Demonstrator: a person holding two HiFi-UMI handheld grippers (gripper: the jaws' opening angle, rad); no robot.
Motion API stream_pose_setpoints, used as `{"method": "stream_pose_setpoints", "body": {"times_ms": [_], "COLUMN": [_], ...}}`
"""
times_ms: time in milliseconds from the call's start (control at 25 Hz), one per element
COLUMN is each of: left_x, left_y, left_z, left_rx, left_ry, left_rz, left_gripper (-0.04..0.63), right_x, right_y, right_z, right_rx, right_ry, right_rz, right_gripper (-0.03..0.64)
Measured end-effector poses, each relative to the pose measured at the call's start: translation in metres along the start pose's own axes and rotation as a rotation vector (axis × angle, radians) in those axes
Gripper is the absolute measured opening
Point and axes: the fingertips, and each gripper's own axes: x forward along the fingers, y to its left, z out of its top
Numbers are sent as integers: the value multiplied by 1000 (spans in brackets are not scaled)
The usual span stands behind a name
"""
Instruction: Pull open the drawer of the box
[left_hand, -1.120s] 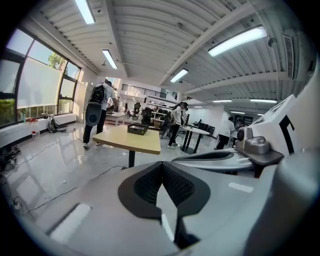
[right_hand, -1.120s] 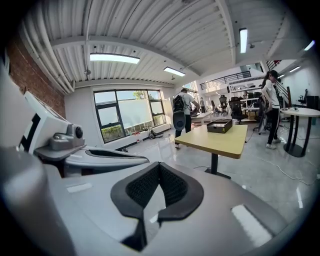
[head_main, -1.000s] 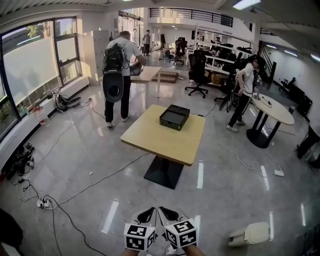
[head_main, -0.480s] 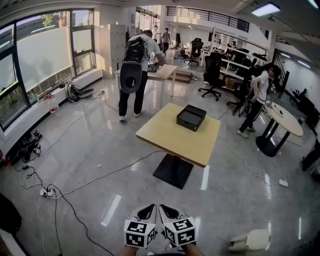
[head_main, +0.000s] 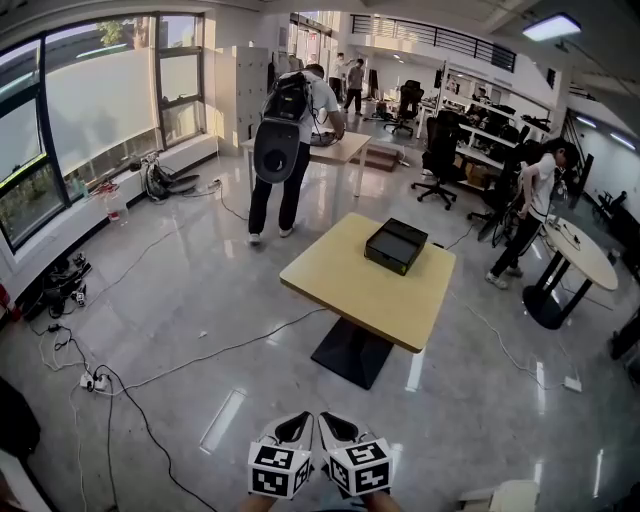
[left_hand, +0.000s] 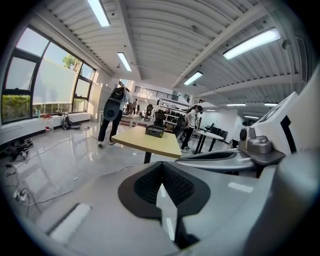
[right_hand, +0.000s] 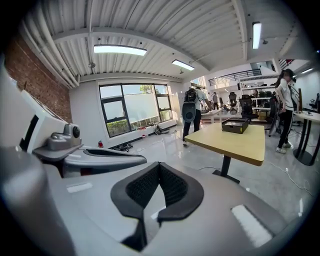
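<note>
Nothing of the pull looks begun — the box (head_main: 396, 246) sits on the counter (head_main: 345, 295) well apart from the left tool (head_main: 300, 425) and right tool (head_main: 330, 425), both pressed together on nothing — so reaching, gripping the drawer and pulling are all left.

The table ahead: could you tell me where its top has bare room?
The table is bare from the black box to its near edge and out to both side corners. Only the far edge, holding the box, is taken.
</note>
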Motion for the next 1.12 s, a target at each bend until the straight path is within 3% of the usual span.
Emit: {"method": "stream_pose_setpoints", "body": {"times_ms": [120,320,440,680,920,1120], "left_x": [120,362,498,731,942,1071], "left_y": [-2,-53,-65,-79,-139,-164], "left_z": [43,162,211,244,272,307], "left_rx": [4,8,8,27,55,65], "left_ry": [3,11,8,11,17,31], "left_rz": [11,38,53,74,70,73], "left_gripper": [18,18,18,18,18,18], "right_x": [49,103,151,242,280,313], "right_y": [-112,-363,-494,-706,-919,-1047], "right_z": [38,146,189,218,235,262], "right_rx": [8,11,5,-13,-12,-4], "right_ry": [0,-5,-2,-15,-33,-27], "right_rz": [8,27,48,74,74,81], "right_gripper": [5,5,5,5,5,5]}}
